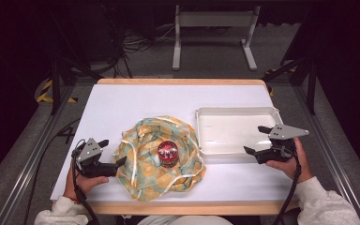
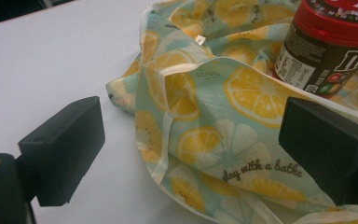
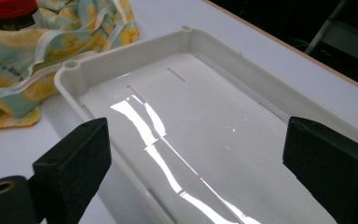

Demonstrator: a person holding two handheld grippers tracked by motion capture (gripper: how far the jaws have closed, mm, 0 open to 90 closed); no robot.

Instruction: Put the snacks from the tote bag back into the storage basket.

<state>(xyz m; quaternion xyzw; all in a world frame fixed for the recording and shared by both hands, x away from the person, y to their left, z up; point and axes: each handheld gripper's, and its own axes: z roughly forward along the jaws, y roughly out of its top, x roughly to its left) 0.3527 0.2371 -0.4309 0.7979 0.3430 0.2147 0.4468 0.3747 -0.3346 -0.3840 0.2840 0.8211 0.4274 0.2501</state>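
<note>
A lemon-print cloth [image 1: 159, 157] lies crumpled at the table's front centre, with a dark jar with a red lid [image 1: 168, 153] standing on it. In the left gripper view the cloth [image 2: 214, 121] spreads between the jaws and the jar [image 2: 331, 44] stands at the upper right. My left gripper [image 1: 111, 152] is open at the cloth's left edge, low over the table. My right gripper [image 1: 257, 139] is open over the right end of an empty white tray [image 1: 236, 115]. The right gripper view looks down into the tray [image 3: 205, 116], its jaws wide apart.
The white table top [image 1: 122, 103] has bare room at the back and left. A metal stand [image 1: 213, 33] and cables lie on the floor beyond the table. A person's sleeves come in at the bottom corners.
</note>
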